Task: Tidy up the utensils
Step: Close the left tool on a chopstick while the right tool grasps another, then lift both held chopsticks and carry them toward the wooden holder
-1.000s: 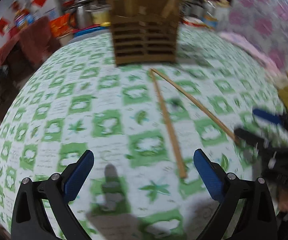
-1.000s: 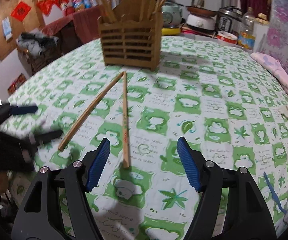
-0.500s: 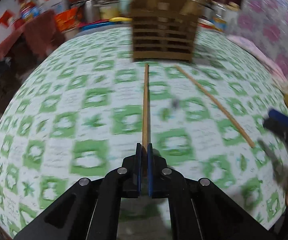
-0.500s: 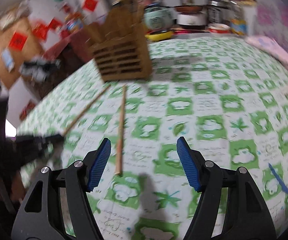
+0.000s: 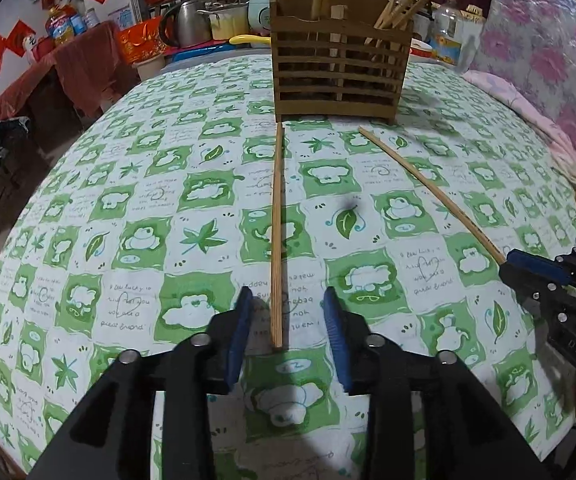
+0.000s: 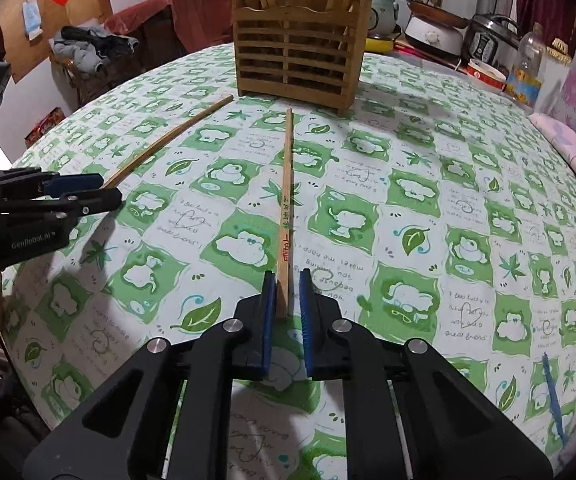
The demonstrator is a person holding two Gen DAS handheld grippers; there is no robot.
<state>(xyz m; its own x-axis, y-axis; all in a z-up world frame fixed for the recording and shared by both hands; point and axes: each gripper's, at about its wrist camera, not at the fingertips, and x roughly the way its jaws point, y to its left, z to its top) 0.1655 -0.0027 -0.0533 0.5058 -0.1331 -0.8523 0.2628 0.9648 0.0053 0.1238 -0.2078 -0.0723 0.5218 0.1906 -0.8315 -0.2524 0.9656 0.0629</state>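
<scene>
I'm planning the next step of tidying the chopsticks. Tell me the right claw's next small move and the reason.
Probably close the right claw fully on the pale wooden chopstick with red lettering. Its near end lies between the blue pads, but a sliver of green-and-white tablecloth shows beside it, so it does not look gripped yet. Lifting it toward the slatted wooden utensil holder comes after.

chopsticks (image 5: 276, 236): bare matt wood | holder (image 5: 338, 68): slatted brown wood | tablecloth (image 5: 135, 200): printed cloth | fingers (image 5: 239, 336): ribbed blue pads
</scene>
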